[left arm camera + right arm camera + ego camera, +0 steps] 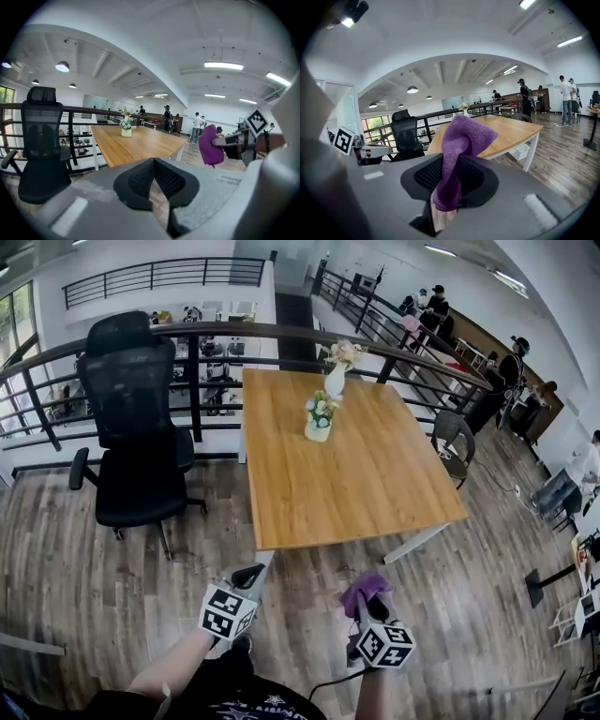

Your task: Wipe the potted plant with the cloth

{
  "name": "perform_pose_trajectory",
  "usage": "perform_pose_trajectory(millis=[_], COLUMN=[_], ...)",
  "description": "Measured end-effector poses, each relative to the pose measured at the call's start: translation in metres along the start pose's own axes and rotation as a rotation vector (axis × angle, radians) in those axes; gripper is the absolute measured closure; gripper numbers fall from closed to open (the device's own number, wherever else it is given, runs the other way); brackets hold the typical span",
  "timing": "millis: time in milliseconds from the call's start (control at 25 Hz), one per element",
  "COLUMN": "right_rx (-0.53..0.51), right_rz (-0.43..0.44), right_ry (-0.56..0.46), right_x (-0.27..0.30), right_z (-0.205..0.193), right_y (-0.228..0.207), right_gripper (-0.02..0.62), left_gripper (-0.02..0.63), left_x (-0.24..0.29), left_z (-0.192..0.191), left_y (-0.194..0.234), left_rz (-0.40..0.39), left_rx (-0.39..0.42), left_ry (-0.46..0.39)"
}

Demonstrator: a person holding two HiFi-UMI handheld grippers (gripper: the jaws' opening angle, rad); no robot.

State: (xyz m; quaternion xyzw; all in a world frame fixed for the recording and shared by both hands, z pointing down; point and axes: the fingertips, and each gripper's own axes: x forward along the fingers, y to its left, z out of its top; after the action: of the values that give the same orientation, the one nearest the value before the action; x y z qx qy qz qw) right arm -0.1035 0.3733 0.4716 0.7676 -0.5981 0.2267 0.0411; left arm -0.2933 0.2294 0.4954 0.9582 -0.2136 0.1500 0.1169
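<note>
A small potted plant (pixel 319 417) in a white pot stands on the wooden table (pixel 356 486), with a taller white vase of flowers (pixel 337 369) behind it; the potted plant (pixel 125 129) shows far off in the left gripper view. My right gripper (pixel 362 597) is shut on a purple cloth (pixel 458 154), which sticks up from its jaws, short of the table's near edge. The purple cloth (pixel 367 588) also shows in the head view. My left gripper (pixel 251 575) is shut and holds nothing, just before the table's near left corner.
A black office chair (pixel 137 432) stands left of the table. A black railing (pixel 197 343) runs behind the table. A second dark chair (pixel 454 442) sits at the table's right side. Several people (pixel 441 313) stand far back right. Wood floor (pixel 84 577) lies around me.
</note>
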Motion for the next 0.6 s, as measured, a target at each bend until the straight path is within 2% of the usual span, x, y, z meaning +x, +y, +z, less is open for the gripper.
perform_pose_trajectory(millis=[320, 600], right_rx=[0.003, 0.001], right_rz=[-0.006, -0.029], right_ry=[0.009, 0.016], right_x=[0.092, 0.134], right_z=[0.040, 0.053], right_y=[0.011, 0.010], right_gripper=[0.508, 0.508], left_gripper=[0.604, 0.604], left_x=[0.037, 0.067], left_z=[0.013, 0.018], left_y=[0.076, 0.109], left_rz=[0.004, -0.019], left_rx=[-0.022, -0.028], left_ry=[0.025, 0.038])
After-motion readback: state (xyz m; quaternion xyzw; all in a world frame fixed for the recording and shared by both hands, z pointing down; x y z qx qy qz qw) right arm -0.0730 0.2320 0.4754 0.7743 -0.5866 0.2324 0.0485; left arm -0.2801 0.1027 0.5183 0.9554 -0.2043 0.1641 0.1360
